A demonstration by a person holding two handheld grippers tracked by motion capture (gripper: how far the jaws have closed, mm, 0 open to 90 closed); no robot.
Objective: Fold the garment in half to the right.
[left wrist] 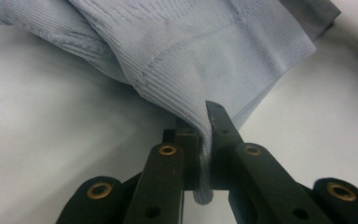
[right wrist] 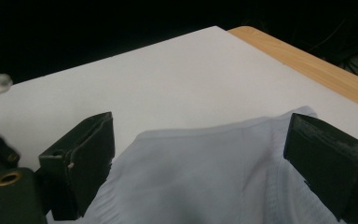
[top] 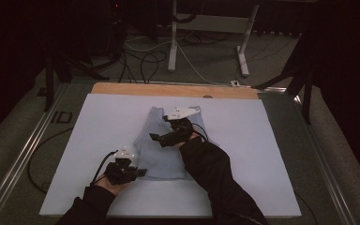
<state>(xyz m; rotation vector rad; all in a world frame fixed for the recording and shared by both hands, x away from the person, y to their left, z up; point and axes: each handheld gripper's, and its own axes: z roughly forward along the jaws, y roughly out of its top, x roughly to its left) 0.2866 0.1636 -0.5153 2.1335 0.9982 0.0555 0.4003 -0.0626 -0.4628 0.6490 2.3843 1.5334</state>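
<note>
A pale blue ribbed sleeveless top (top: pixel 164 152) lies flat on the white board (top: pixel 103 126), hem towards the person. My left gripper (top: pixel 138 172) is at the hem's near left corner, and in the left gripper view it (left wrist: pixel 205 135) is shut, with a fold of the top (left wrist: pixel 200 56) pinched between the pads. My right gripper (top: pixel 161 139) hovers over the upper middle of the top, pointing left. In the right gripper view its jaws (right wrist: pixel 205 140) stand wide apart over the cloth (right wrist: pixel 205 172), with nothing gripped.
The board rests on a wooden tabletop whose far edge (top: pixel 168 90) shows behind it. Metal rails (top: pixel 23 154) run along the left side. Beyond the table stand white desk legs (top: pixel 172 42) and loose cables (top: pixel 145 56) on a dark floor.
</note>
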